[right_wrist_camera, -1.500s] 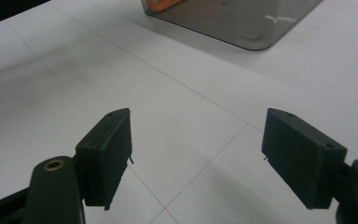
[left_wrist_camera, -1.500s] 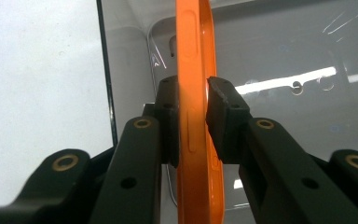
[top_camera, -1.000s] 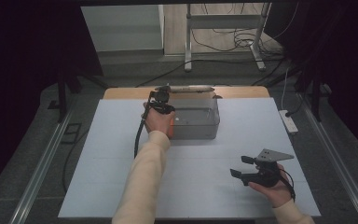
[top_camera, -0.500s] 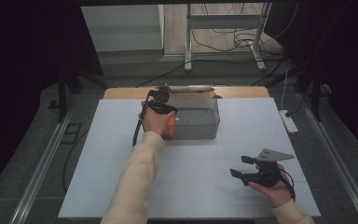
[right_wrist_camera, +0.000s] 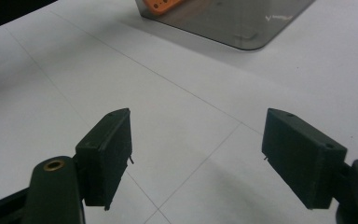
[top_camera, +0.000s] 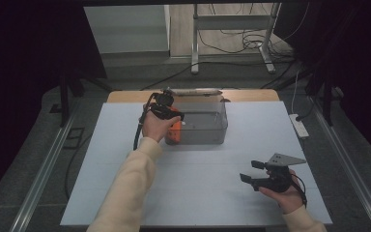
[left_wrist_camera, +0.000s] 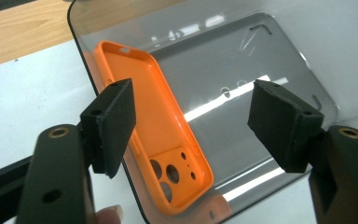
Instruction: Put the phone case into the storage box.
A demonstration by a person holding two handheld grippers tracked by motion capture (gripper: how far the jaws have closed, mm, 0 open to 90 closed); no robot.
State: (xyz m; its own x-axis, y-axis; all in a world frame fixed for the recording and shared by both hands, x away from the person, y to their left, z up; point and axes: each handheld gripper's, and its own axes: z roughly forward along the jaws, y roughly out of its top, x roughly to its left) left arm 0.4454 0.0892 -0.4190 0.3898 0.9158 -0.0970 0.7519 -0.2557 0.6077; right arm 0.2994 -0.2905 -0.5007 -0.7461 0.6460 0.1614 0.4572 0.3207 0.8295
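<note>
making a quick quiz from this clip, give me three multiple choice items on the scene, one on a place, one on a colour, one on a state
1. Where does the phone case lie?
A. inside the clear bin, along one side wall
B. on the white table beside the right gripper
C. on the floor under the table

2. What colour is the phone case?
A. blue
B. orange
C. green

3. How do the jaws of the left gripper stand?
A. clamped on the phone case
B. clamped on the rim of the bin
C. apart, with nothing pressed between the pads

Key:
1 A, the left gripper view shows the case in the bin against its wall.
2 B, it is bright orange in both the left gripper view and the high view.
3 C, the jaws have just been opening and both pads stand clear above the case.
</note>
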